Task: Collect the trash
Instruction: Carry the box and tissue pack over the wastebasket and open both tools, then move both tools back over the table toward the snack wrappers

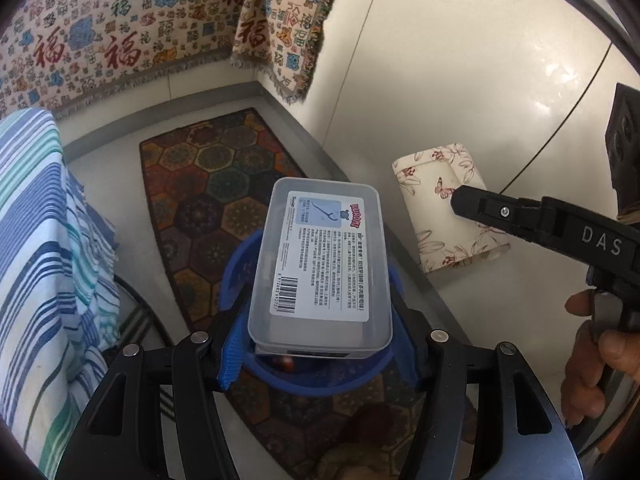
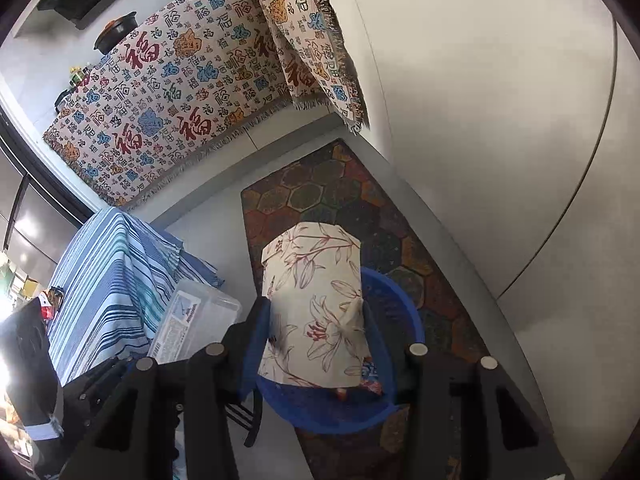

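My left gripper (image 1: 320, 320) is shut on a clear plastic box (image 1: 320, 256) with a white printed label. It holds the box over a round blue bin (image 1: 236, 264) that stands on the rug. To the right, my right gripper (image 1: 464, 202) grips a floral-printed pack (image 1: 440, 236), and a hand (image 1: 592, 344) holds its handle. In the right wrist view the floral pack (image 2: 312, 280) sits between the fingers of my right gripper (image 2: 316, 320), above the blue bin (image 2: 400, 312). The clear box (image 2: 196, 320) shows at the left. Small reddish scraps lie in the bin.
The bin stands on a dark hexagon-patterned rug (image 1: 208, 184). A blue striped cloth (image 1: 44, 240) covers something at the left, with a black chair frame (image 2: 244, 416) beside it. A fringed blanket with red characters (image 2: 168, 92) hangs behind. A white cabinet front (image 1: 460, 80) runs along the right.
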A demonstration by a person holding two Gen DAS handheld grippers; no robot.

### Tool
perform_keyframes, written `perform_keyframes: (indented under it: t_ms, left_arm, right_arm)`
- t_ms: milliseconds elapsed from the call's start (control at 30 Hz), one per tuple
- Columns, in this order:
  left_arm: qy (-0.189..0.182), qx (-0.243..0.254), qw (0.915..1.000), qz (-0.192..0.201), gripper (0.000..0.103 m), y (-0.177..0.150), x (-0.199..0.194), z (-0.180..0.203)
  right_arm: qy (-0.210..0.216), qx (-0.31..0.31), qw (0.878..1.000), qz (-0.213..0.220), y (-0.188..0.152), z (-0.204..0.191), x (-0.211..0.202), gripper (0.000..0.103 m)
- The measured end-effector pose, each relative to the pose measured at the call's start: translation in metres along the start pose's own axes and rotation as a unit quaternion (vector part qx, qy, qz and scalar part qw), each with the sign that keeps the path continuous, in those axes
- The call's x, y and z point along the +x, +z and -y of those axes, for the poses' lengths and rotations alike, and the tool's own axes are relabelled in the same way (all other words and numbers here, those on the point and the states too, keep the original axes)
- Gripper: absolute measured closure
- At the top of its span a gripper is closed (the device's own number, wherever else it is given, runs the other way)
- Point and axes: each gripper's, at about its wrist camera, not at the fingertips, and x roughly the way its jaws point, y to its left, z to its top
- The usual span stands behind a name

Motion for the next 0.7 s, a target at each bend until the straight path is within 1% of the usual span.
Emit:
perform_keyframes:
  t_ms: [33, 67, 100, 133, 167, 233, 300, 367, 433, 533, 567, 633, 700]
  left_arm:
    - [-0.002, 0.007, 1.0000, 0.002, 0.040, 0.000, 0.005, 0.002]
    - [-0.002, 0.015, 0.9999, 0.004, 0.039, 0.000, 0.010, 0.003]
    - [0.003, 0.021, 0.9998, 0.004, 0.037, 0.001, 0.017, 0.004]
    - [0.012, 0.025, 0.9996, 0.001, 0.021, 0.002, 0.026, 0.004]
    - [0.020, 0.023, 0.9996, 0.001, 0.012, 0.002, 0.031, 0.002]
    - [0.018, 0.012, 0.9998, -0.002, 0.012, 0.004, 0.037, -0.004]
    - [0.015, -0.005, 0.9999, -0.002, 0.012, 0.005, 0.030, -0.008]
    - [0.013, -0.009, 0.9997, 0.017, 0.012, 0.003, 0.010, -0.010]
    - [0.017, -0.003, 0.9992, 0.037, 0.012, 0.001, -0.017, -0.011]
    - [0.008, 0.007, 0.9980, 0.062, 0.012, -0.011, -0.071, -0.017]
    - [0.008, 0.010, 0.9974, 0.070, 0.009, -0.018, -0.089, -0.022]
    - [0.021, 0.017, 0.9963, 0.082, 0.005, -0.033, -0.119, -0.033]
    - [0.050, 0.019, 0.9949, 0.085, 0.004, -0.053, -0.146, -0.051]
  right_arm:
    - [0.009, 0.008, 1.000, -0.002, 0.002, 0.004, 0.005, 0.053]
    - [0.018, 0.015, 1.000, -0.004, 0.003, 0.006, 0.010, 0.049]
    - [0.023, 0.023, 0.999, -0.003, 0.003, 0.010, 0.013, 0.038]
    - [0.024, 0.031, 0.999, -0.001, 0.005, 0.013, 0.015, 0.035]
    - [0.024, 0.037, 0.999, 0.001, 0.006, 0.015, 0.016, 0.034]
    - [0.023, 0.048, 0.998, 0.016, 0.007, 0.018, 0.009, 0.034]
    - [0.018, 0.046, 0.998, 0.038, 0.009, 0.019, -0.003, 0.034]
    - [0.005, 0.034, 0.997, 0.063, 0.011, 0.016, -0.017, 0.034]
    - [-0.007, 0.020, 0.996, 0.085, 0.012, 0.008, -0.031, 0.034]
    - [-0.013, 0.005, 0.994, 0.109, 0.012, -0.004, -0.046, 0.034]
    - [-0.016, -0.002, 0.993, 0.115, 0.013, -0.010, -0.050, 0.034]
    - [-0.022, -0.021, 0.991, 0.128, 0.011, -0.027, -0.058, 0.034]
    - [-0.020, -0.043, 0.989, 0.139, 0.008, -0.048, -0.066, 0.034]
